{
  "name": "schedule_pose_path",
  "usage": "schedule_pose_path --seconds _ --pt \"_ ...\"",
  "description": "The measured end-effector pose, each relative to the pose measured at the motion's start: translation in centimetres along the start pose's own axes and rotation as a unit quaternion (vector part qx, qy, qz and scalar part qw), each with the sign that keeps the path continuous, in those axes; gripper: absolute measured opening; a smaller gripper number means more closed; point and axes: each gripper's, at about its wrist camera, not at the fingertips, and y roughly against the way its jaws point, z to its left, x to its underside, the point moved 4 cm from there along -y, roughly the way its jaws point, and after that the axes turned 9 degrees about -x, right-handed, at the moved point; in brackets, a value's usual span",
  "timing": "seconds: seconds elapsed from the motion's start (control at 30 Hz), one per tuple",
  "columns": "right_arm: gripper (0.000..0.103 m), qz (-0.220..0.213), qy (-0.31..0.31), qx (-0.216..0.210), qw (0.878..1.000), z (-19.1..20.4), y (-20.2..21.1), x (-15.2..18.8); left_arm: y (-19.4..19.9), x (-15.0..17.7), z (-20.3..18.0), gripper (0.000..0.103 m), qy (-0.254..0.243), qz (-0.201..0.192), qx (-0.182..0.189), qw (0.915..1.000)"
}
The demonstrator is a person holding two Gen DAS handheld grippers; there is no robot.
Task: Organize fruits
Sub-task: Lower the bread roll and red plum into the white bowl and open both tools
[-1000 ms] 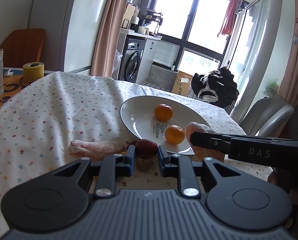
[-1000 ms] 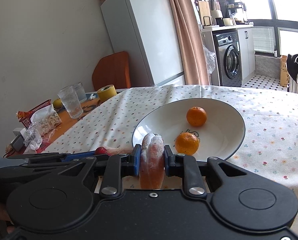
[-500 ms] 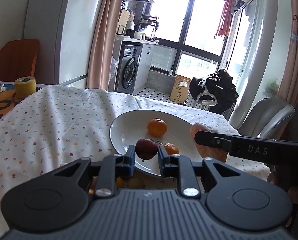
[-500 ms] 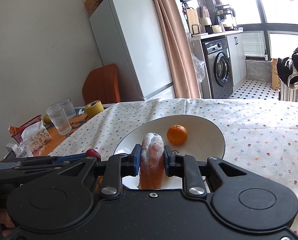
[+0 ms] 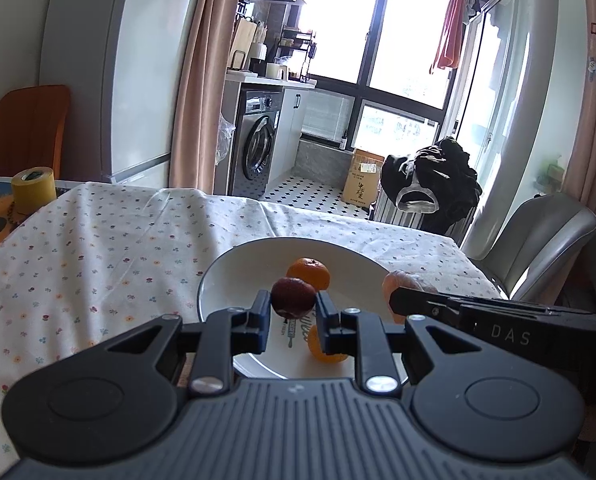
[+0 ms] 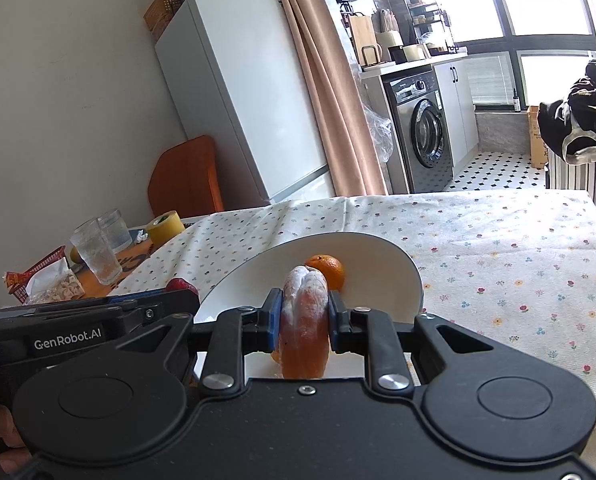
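Left wrist view: the left gripper (image 5: pixel 293 307) pinches a dark red fruit (image 5: pixel 293 297) over the near part of the white plate (image 5: pixel 225 276), which holds two mandarins (image 5: pixel 309 273). Just to its right, the right gripper (image 6: pixel 302 317) clamps a pomelo segment (image 6: pixel 304 320) above the plate's near rim. Bare flowered tablecloth (image 5: pixel 97 248) spreads left and beyond the plate to the table's far edge, a yellow tape roll (image 5: pixel 33 189) at its left corner

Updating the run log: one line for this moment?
left gripper: shut on strawberry | right gripper: shut on pomelo wedge | plate: two oranges
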Motion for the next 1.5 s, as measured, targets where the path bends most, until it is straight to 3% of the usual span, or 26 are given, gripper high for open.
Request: schedule_pose_path --seconds 0.53,1.17,1.27,1.33,1.5 --pt "0.021 0.006 -0.009 0.004 1.0 -1.3 -0.6 0.9 -3.4 0.8 -1.0 0.026 -0.006 0.031 -0.003 0.9995" --pt "0.021 -0.001 -0.006 0.021 1.0 -0.2 -1.2 -0.4 -0.6 1.0 2.8 0.044 0.031 0.022 -0.011 0.9992" --pt "0.029 -0.012 0.003 0.019 1.0 0.6 -1.2 -1.1 0.0 0.9 3.5 0.048 0.038 0.018 -0.014 0.999" --pt "0.04 -0.019 0.013 0.026 0.999 1.2 -0.9 -1.5 0.5 0.8 4.0 0.05 0.041 0.014 -0.015 0.999" --pt "0.045 -0.012 0.024 0.023 0.999 2.4 -0.4 -1.5 1.5 0.9 5.0 0.066 0.048 0.008 -0.021 0.9986"
